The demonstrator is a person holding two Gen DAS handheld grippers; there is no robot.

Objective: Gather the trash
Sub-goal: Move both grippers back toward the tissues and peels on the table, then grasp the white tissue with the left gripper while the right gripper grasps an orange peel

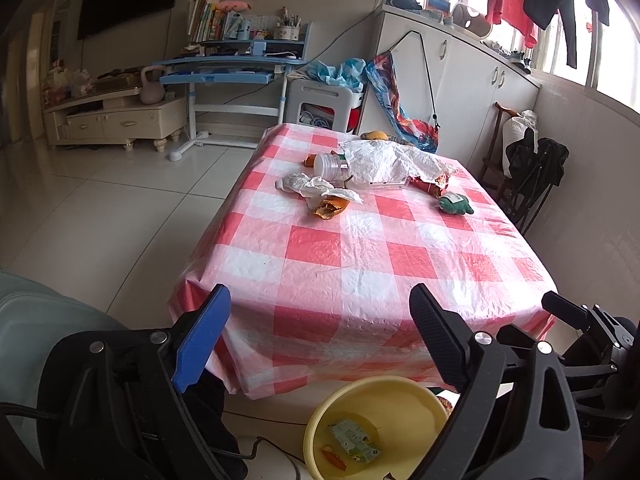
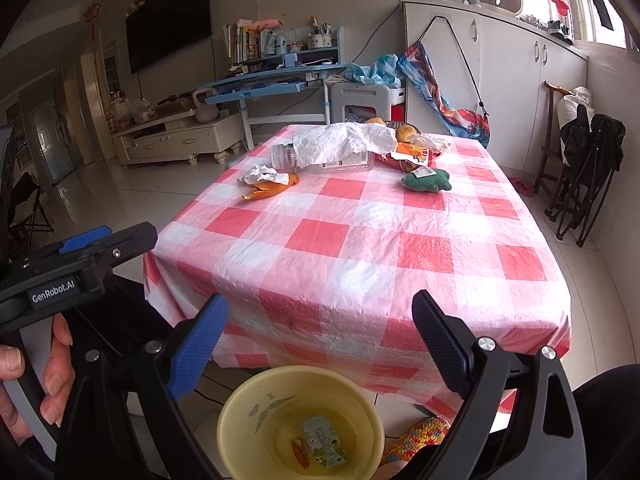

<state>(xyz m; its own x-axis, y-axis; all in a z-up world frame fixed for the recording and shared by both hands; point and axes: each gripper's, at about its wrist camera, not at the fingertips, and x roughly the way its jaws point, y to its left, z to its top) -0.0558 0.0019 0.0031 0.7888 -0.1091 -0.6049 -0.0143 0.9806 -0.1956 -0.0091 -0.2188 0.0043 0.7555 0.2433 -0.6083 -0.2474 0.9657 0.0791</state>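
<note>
Both grippers, left [image 1: 320,336] and right [image 2: 320,344], tilt downward above the yellow basin [image 2: 240,408], jaws apart and empty, holding what looks like a flattened carton [image 2: 322,442].

A bowl [image 2: 300,420] sits on the floor in front of the table [image 2: 360,248], with a small carton [image 2: 322,442] inside. Far back on the table lie a bottle [image 2: 285,156], a big wrapper [image 2: 344,140], peel [image 2: 272,190] and a toy [image 2: 426,180].

The right gripper [image 2: 320,340] hangs with jaws wide and nothing between them, above a yellow basin [image 2: 240,412] at six o'clock holding a green carton [image 2: 322,442]. Toward twelve o'clock, the checked tablecloth [image 2: 360,248] bears orange peel [image 2: 272,189] and a green plush toy [image 2: 426,180].
</note>
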